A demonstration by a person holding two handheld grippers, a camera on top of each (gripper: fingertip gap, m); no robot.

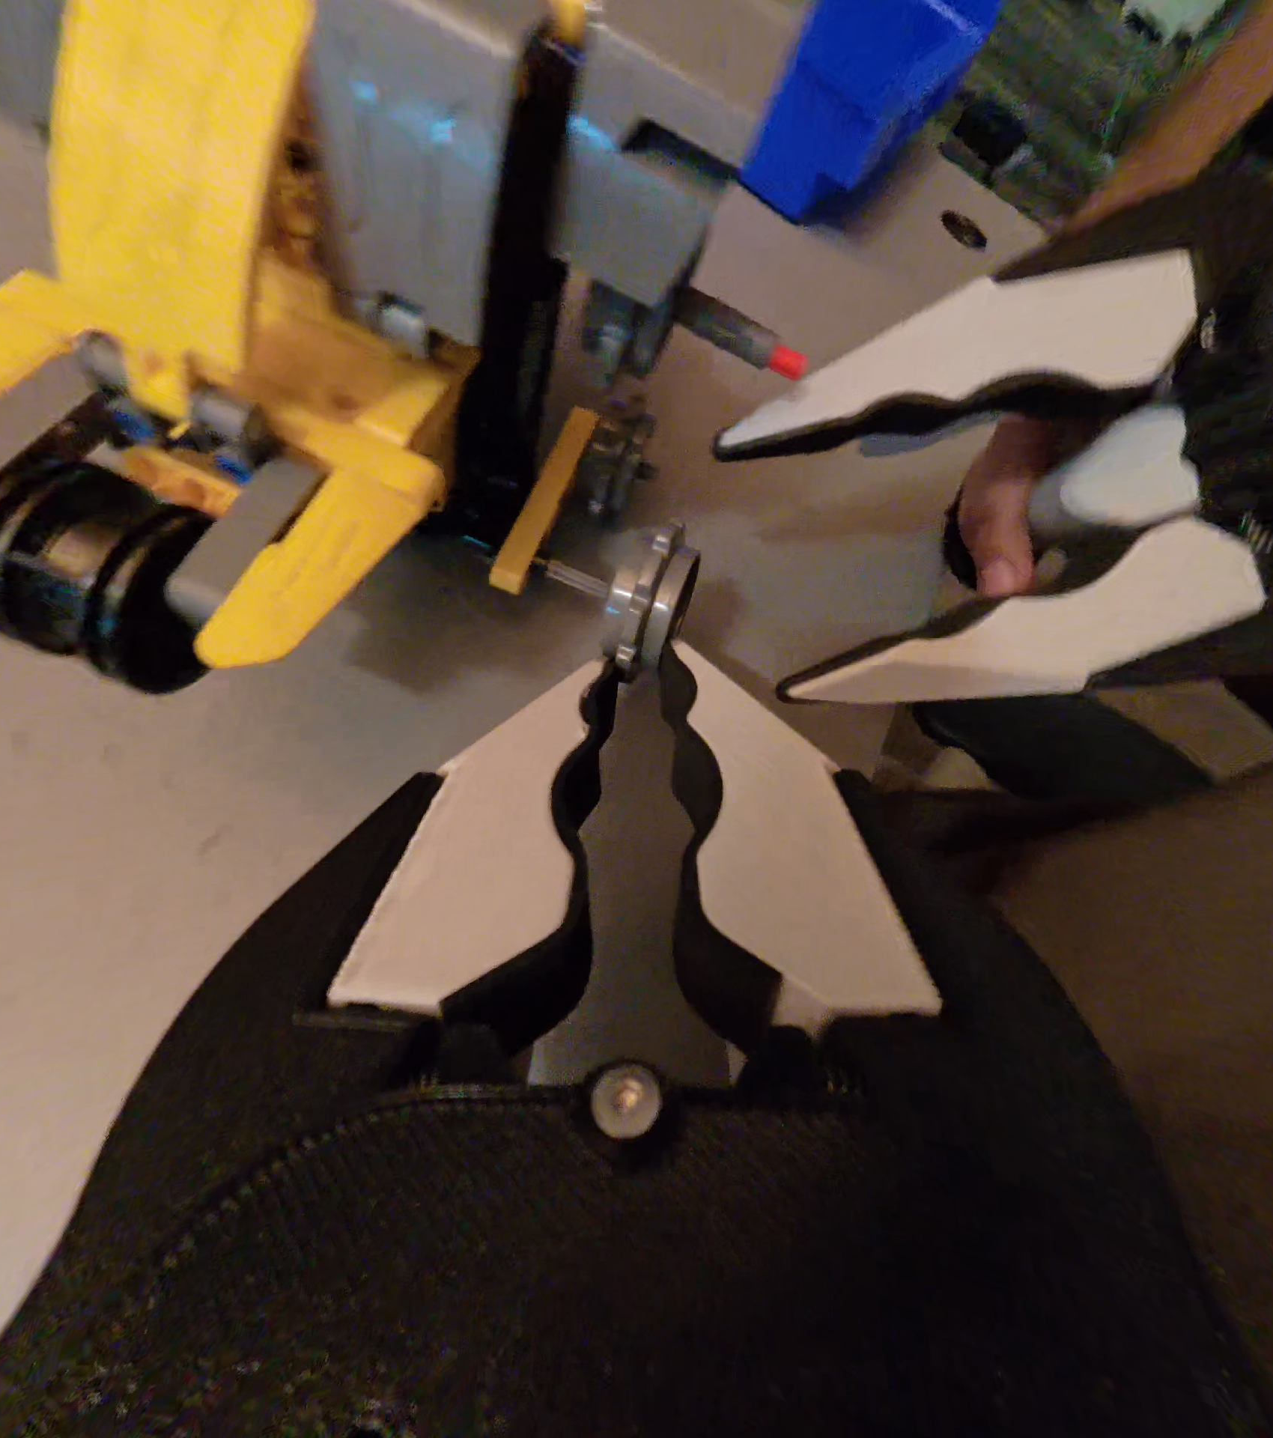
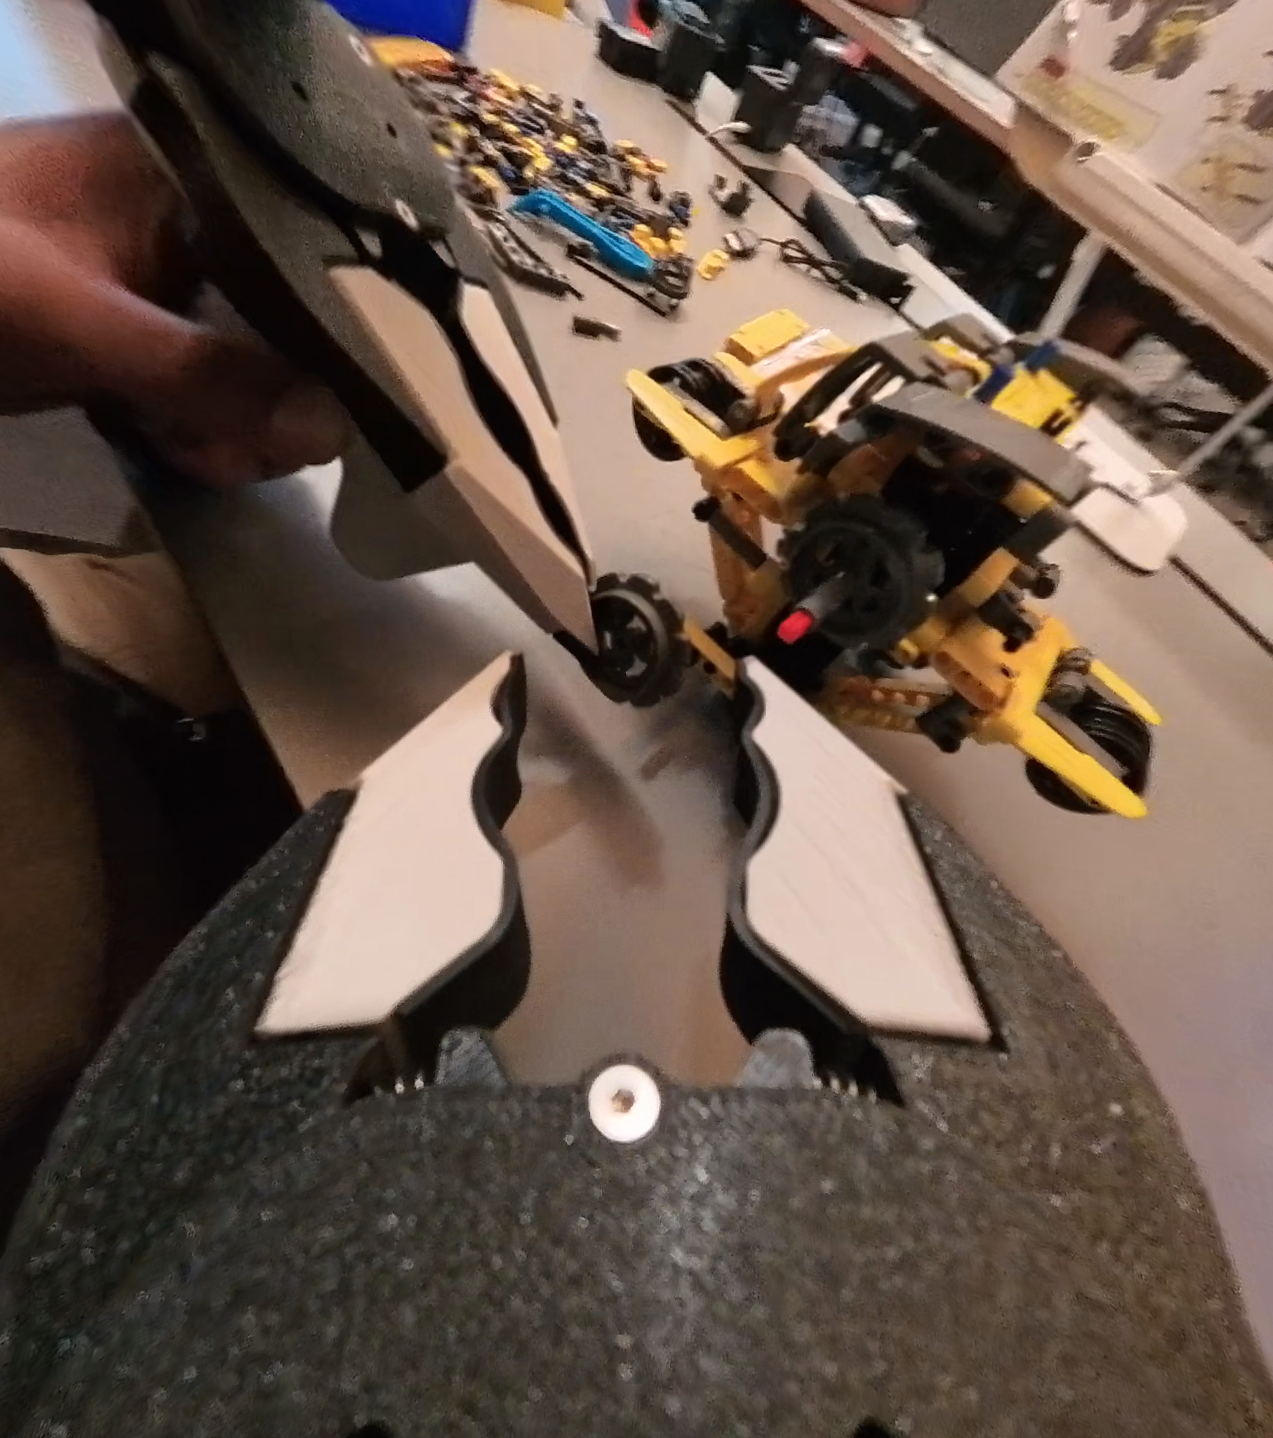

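A yellow, grey and black brick-built vehicle (image 1: 268,389) stands on the grey table (image 1: 112,778); it also shows in the right wrist view (image 2: 890,545). My left gripper (image 1: 637,669) is shut on a small wheel (image 1: 649,599) that sits on a thin axle sticking out from a yellow beam of the vehicle. In the right wrist view the left gripper (image 2: 579,615) comes in from the upper left, pinching that wheel (image 2: 629,650). My right gripper (image 2: 633,669) is open and empty, its tips on either side just below the wheel. It shows at the right of the left wrist view (image 1: 750,568). A red-tipped pin (image 2: 797,625) sticks out of the vehicle nearby.
A blue bin (image 1: 851,101) stands behind the vehicle. A pile of loose bricks (image 2: 555,156) and a blue part (image 2: 587,233) lie farther back on the table. A person's hand (image 2: 112,311) holds the left gripper. Shelves and printed sheets stand at the right. Less than 4 cm separates the two grippers' tips.
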